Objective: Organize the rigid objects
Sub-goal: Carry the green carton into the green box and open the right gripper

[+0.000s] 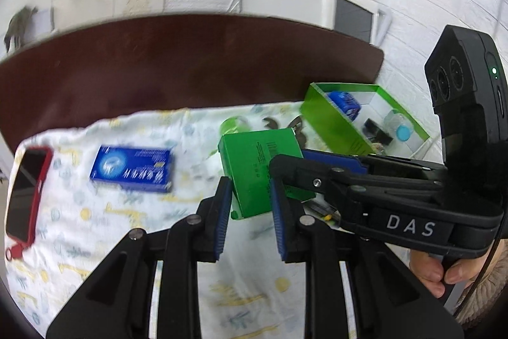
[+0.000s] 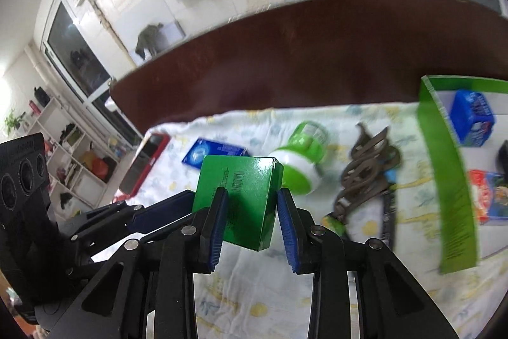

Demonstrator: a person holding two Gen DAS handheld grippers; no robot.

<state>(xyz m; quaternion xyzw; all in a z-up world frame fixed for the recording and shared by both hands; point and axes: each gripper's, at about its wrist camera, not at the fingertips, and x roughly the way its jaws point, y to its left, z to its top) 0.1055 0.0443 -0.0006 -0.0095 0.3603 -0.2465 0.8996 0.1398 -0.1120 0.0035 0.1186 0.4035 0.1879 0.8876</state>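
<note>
A glossy green box (image 1: 260,170) (image 2: 238,199) hangs above the patterned cloth, held from two sides. In the left wrist view my left gripper (image 1: 250,189) has its blue pads on the box's lower edge. My right gripper (image 1: 287,170) reaches in from the right and clamps the same box. In the right wrist view the box sits between the pads of my right gripper (image 2: 252,196), while my left gripper (image 2: 187,202) comes in from the left. The open green tray (image 1: 330,116) (image 2: 444,167) stands to the right.
On the cloth (image 1: 95,243) lie a blue box (image 1: 131,169) (image 2: 216,153), a red-cased phone (image 1: 27,196) (image 2: 146,161), a green-and-white bottle (image 2: 301,161) and a heap of metal tools (image 2: 365,170). The tray holds another blue box (image 2: 473,123) and a red packet (image 2: 485,199). Bare brown table (image 1: 190,59) lies behind.
</note>
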